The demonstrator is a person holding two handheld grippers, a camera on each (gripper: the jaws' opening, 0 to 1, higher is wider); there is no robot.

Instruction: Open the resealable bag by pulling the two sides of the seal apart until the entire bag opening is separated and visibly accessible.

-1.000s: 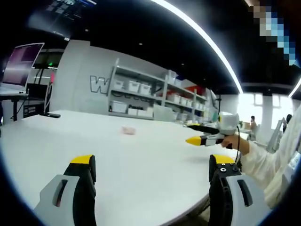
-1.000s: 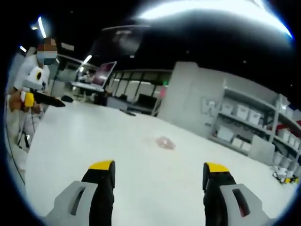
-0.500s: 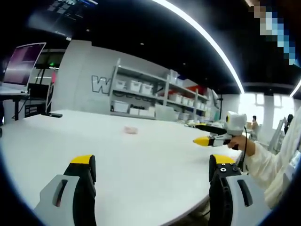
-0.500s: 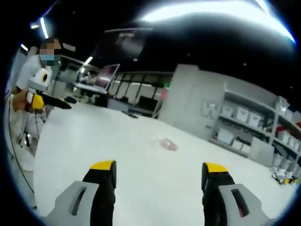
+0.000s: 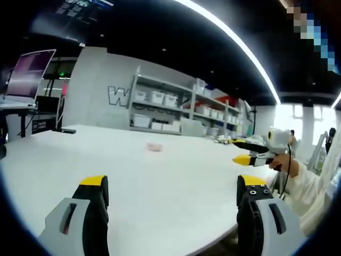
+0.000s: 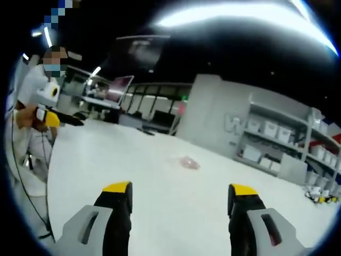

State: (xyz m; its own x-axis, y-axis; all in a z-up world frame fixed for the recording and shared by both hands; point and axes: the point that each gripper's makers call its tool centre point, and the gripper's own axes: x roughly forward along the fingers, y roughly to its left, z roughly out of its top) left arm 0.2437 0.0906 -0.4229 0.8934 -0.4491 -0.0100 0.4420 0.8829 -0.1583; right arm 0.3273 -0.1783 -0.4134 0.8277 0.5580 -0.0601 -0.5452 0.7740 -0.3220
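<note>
One small pinkish resealable bag (image 5: 154, 146) lies flat mid-table (image 5: 176, 192), too blurred for us to judge its seal. Our left gripper (image 5: 173, 188) and right gripper (image 6: 181, 193) both gape, empty, well short of it.

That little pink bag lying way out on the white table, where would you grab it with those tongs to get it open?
The bag lies flat and far from both open tongs, too small to show its seal. Probably best: come down from above on the sealed edge, left tongs pinching one lip, right tongs the other, since a flat bag on the table offers only thin edges.
</note>
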